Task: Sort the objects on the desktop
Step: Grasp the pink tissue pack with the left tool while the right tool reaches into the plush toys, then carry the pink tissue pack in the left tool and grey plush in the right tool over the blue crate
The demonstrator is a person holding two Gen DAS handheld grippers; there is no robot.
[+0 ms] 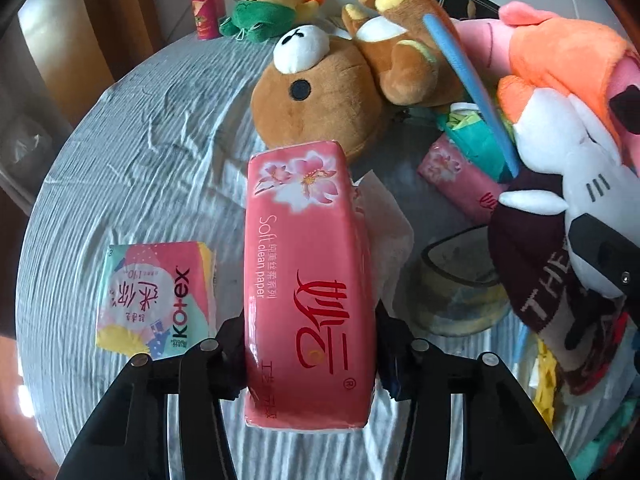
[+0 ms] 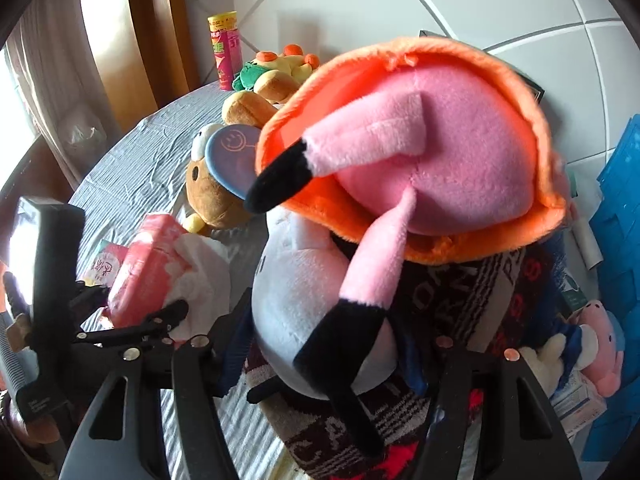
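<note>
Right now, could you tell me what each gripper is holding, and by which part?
The left gripper clamps the pink tissue pack across its near end. The right gripper grips the plush toy around its white body.

The tissue pack [image 1: 308,280] is salmon pink with pink-and-white blossoms and red lettering, and the small pack [image 1: 154,300] beside it mixes mint, pink and yellow with dark blue print. The bear [image 1: 316,96] is brown with a white muzzle and black eye; the plush fox [image 2: 400,184] is orange outside, pink within, its pink ears tipped black, its body white. The tablecloth [image 1: 132,168] is pale grey-blue with fine ribbing, and the knit cloth [image 2: 472,280] is dark maroon with white letters
</note>
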